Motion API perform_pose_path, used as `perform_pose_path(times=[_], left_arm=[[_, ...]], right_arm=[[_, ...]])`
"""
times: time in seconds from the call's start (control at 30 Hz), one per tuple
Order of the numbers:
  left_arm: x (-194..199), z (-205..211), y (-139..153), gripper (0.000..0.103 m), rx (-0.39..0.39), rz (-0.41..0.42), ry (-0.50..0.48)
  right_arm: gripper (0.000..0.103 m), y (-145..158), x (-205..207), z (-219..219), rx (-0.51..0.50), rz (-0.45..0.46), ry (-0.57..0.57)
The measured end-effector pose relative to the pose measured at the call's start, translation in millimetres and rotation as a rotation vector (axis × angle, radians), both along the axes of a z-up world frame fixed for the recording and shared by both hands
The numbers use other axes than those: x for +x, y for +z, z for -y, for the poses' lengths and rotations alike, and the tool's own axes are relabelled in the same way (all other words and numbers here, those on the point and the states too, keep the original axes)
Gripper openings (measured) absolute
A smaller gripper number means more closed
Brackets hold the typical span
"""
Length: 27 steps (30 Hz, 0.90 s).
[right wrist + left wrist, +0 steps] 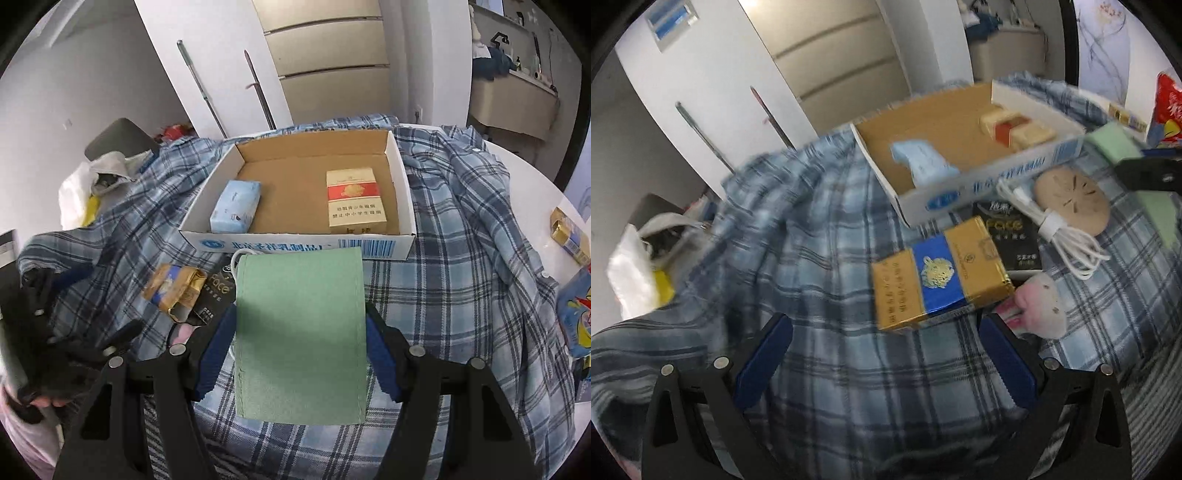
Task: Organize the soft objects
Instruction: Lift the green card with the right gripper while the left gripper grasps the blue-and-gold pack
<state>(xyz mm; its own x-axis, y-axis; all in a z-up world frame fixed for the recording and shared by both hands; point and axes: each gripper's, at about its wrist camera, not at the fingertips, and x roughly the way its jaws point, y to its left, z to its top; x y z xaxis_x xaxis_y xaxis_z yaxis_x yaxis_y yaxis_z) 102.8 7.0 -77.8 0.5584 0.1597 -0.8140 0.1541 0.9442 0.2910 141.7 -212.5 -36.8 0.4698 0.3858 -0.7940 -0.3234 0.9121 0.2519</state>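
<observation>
Right gripper [301,347] clamps a green pouch [300,332] between its blue pads [218,354], both sides pressing on the fabric; pouch hangs flat above the plaid shirt [461,258], just in front of the box [295,245]. Left gripper [882,365] stands wide open, nothing between the jaws, above the plaid cloth near a gold-and-blue pack [938,280].

Box is a shallow cardboard tray sitting on the shirt. Inside: blue tissue pack [236,206] at left, red-and-white cigarette pack [354,201] at right, well apart.

In front of the box, left wrist view: coiled white cable [1060,229] lying over a round tan disc [1071,199], black sachet [1008,236] partly under the gold pack, a pink-white soft thing [1041,306] beside the right finger; it is blurred.

Right wrist view: another gold pack [570,236] on the white table [532,173] at right, a blue snack bag [576,317] at the edge. White plastic bag [77,195] off left.
</observation>
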Motion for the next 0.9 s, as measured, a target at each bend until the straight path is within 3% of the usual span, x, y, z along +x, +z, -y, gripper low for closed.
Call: perform_pose_path(times=[0.1,0.33,0.7,0.83,0.9], left_arm=[[11.2,-1.1,-4.4,0.101,0.0,-0.002,0.036],[38.6,2.3,2.1,0.101,-0.131,-0.027,0.022],[71.8,16.2,5.8,0.101,-0.155,-0.031,-0.014],[76.7,6.1,-0.3,0.101,-0.233,-0.08,0.016],[76.4,0.1,-3.8,0.091,-0.279,-0.105,0.031]], right_arm=[[0.067,-0.5,0.6,6.4,0.014,-0.003,-0.012],[0.067,-0.4,3.4,17.6,0.059,-0.019,-0.011],[0.067,-3.1,2.3,22.2,0.071,-0.03,-0.005],[0.067,-4.4,1.6,18.9,0.064,-0.031,0.008],[0.067,-4.6,1.4,18.0,0.061,-0.031,0.011]])
